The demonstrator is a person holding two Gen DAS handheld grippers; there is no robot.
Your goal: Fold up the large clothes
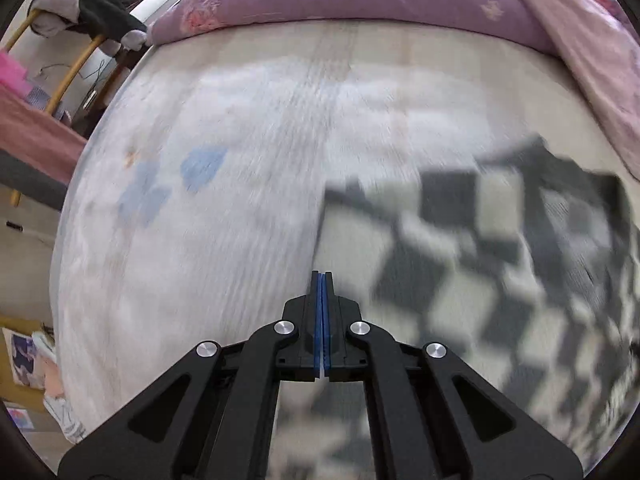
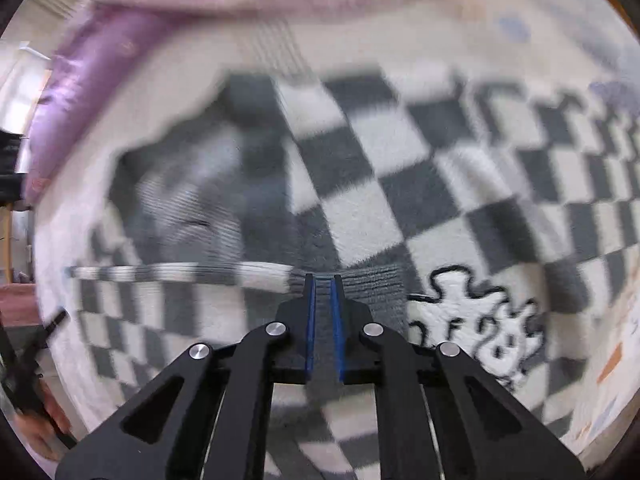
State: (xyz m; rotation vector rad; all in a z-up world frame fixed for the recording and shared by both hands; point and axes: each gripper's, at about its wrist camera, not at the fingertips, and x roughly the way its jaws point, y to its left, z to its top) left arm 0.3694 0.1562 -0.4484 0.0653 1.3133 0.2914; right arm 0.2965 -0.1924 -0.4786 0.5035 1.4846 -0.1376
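Your left gripper (image 1: 322, 276) is pressed shut, seemingly on a thin white edge. Your right gripper (image 2: 323, 278) pinches the ribbed grey hem of the fuzzy checkered sweater (image 2: 420, 184) spread on the pale bedsheet (image 1: 200, 240).

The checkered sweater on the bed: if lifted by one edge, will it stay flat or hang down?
The checkered sweater looks fuzzy and soft, so it would probably droop. It already wrinkles near its ribbed edge, suggesting floppiness. The fleecy surface likely grips, not slips.
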